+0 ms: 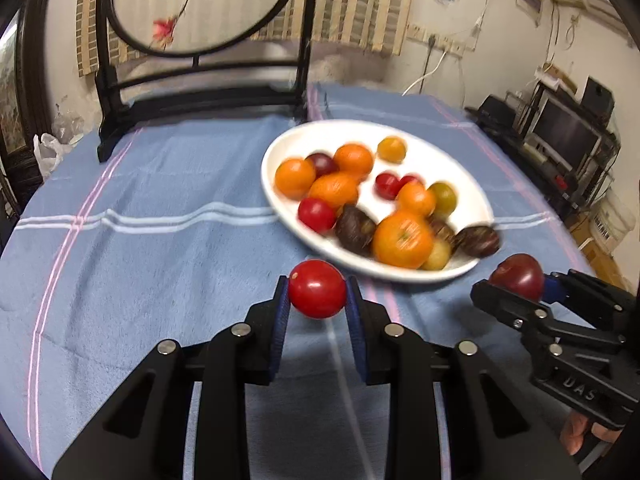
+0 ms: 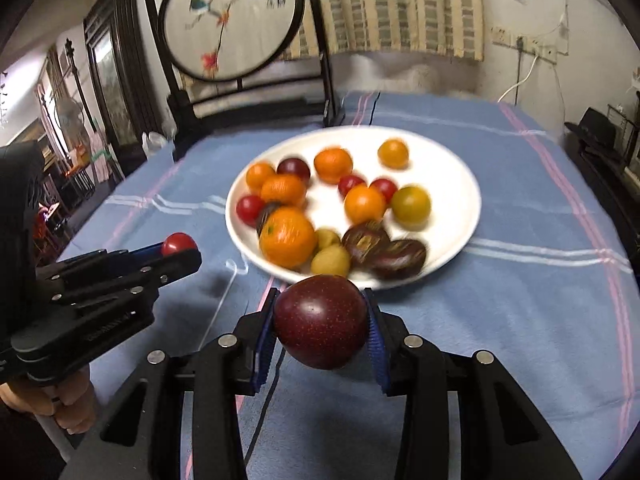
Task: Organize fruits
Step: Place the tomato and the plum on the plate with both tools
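A white plate [image 1: 460,168] on the blue tablecloth holds several oranges, red cherry tomatoes, green-yellow fruits and dark purple fruits; it also shows in the right wrist view [image 2: 452,184]. My left gripper [image 1: 318,300] is shut on a red cherry tomato [image 1: 317,294], held above the cloth just before the plate's near rim. My right gripper [image 2: 320,332] is shut on a dark red plum [image 2: 320,322], also before the near rim. In the left wrist view the right gripper [image 1: 520,286] and plum [image 1: 520,276] are at the right; in the right wrist view the left gripper [image 2: 176,250] and tomato [image 2: 179,243] are at the left.
A black wooden stand with a round embroidered screen [image 1: 200,4] stands at the table's far left, behind the plate. The blue cloth [image 1: 160,248] spreads left of the plate. Shelves with electronics [image 1: 568,132] stand off the table's right edge.
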`<state>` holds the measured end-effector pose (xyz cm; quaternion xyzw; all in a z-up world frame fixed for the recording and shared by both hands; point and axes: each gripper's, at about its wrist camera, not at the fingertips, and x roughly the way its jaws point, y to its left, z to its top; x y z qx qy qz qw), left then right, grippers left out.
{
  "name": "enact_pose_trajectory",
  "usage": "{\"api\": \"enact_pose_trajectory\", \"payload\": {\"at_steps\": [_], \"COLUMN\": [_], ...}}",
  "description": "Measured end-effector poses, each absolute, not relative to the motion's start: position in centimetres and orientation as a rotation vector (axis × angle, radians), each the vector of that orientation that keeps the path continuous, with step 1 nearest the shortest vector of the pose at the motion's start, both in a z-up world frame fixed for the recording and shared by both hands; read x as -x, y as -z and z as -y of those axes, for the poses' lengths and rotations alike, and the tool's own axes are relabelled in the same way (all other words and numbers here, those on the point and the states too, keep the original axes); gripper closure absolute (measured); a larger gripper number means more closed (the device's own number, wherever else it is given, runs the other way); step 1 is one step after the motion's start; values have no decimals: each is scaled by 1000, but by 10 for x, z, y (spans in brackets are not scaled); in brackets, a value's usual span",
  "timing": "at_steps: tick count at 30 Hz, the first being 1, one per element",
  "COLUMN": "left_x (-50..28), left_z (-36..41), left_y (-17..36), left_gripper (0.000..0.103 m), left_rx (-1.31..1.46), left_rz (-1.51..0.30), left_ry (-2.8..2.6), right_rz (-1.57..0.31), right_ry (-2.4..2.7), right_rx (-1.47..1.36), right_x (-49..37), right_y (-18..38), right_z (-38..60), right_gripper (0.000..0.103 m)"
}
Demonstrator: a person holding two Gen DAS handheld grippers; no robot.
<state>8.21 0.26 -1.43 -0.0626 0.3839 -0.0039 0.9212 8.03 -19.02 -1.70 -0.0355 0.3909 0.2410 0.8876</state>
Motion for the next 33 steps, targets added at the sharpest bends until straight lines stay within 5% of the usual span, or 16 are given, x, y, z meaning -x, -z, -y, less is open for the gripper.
{"api": "enact_pose_trajectory", "payload": {"at_steps": [8,17,19,20,33], "left_x": [-132,-196,-201,-202,-156], "left_z": [16,21,20,20,15], "left_y": [-30,-2,2,2,-15], "left_gripper": [76,74,53,38,28], "left_rx": [74,111,133,137,129], "left_rz": [-740,-832,-837,-832,-766], "left_ry": [10,-4,8,4,-9], "right_rz": [-707,-758,-741,-724,-732], "right_ry": [-457,-413,-409,-393,-397], "right_rx": [73,96,84,71,-92], "right_x": [-112,-165,-168,-168,-145], "right_y": [-9,17,17,16,8], "right_z": [196,179,180,183,234], "right_gripper": [61,59,28,26,21]}}
